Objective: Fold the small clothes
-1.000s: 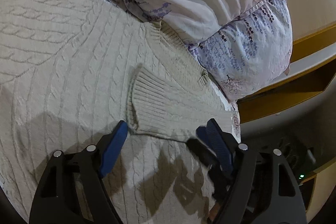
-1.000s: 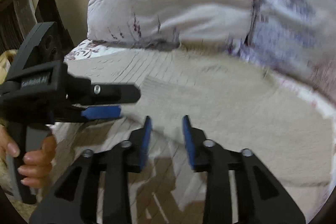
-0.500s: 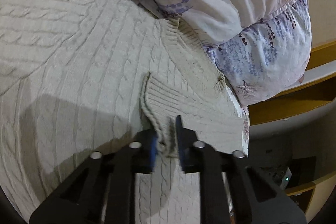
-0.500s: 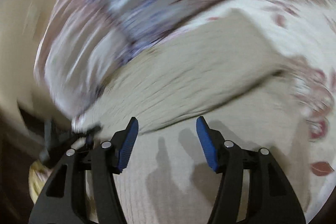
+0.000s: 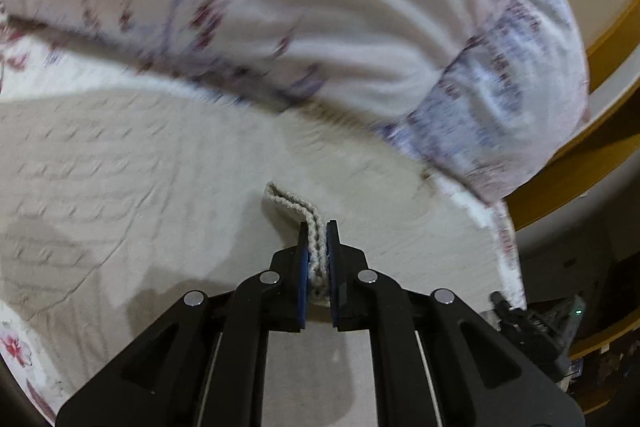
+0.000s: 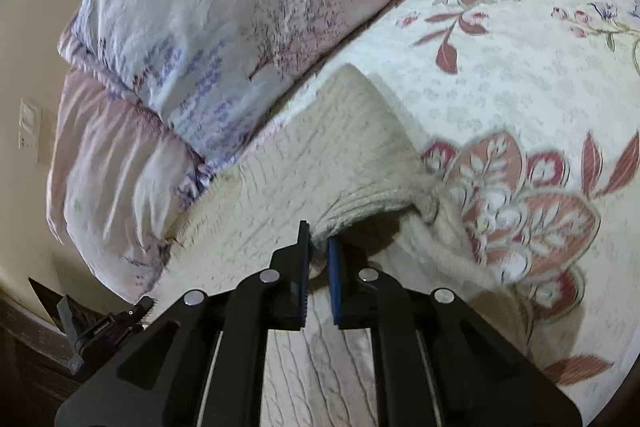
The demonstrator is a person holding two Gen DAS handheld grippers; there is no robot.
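Both grippers have clamped down since a second ago, when they hovered wide open over the knit. Now the left gripper (image 5: 318, 255) is pinched tight on the ribbed cuff (image 5: 294, 205) of the cream cable-knit sweater (image 5: 120, 167), which lies flat on the floral bedspread (image 6: 520, 67) with the pillows (image 6: 208, 27) at 12 o'clock. Right gripper (image 6: 318, 255) is nearly closed on a raised ribbed edge (image 6: 360, 203) of the same sweater, fabric bunching toward 2 o'clock. Looks like grabbing both edges at once is meant to lift and carry them over together, so the fold lands straight, not lopsided.
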